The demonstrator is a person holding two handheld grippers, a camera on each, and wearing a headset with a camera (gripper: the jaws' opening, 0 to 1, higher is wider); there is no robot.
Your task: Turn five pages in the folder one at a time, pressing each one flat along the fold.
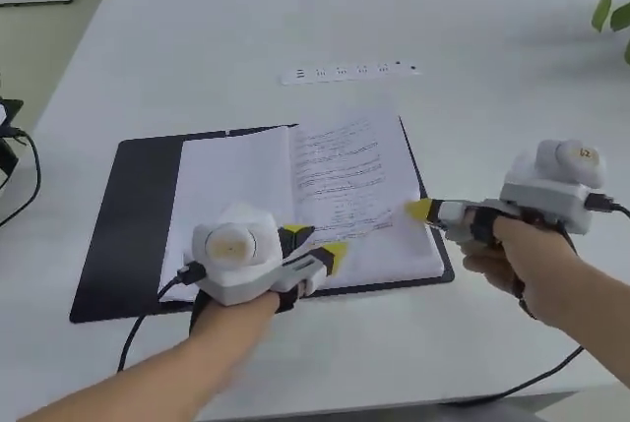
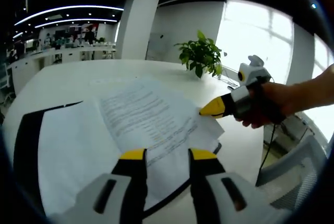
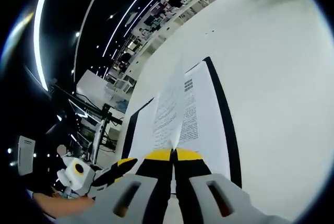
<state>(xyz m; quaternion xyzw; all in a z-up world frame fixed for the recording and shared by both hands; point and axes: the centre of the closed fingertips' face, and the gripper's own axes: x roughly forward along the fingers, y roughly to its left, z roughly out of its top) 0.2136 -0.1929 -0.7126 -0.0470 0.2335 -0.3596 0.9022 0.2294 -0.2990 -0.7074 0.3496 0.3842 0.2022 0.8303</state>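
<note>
On the white table (image 1: 295, 9) the folder (image 1: 138, 235) lies open before the person; the right gripper (image 1: 421, 210) is clamped on the outer edge of the top page (image 1: 345, 171), which is lifted a little, and the left gripper (image 1: 315, 243) hovers with jaws apart near the fold. For a good turn, I think the right one should carry only this sheet in an arc leftward without pulling at the binding. Room is free all around and the power strip (image 1: 349, 72) is well apart, but the left gripper stands in the page's way.

Black folder (image 1: 138, 215) open flat on table; printed page (image 1: 345, 171) lifted.
</note>
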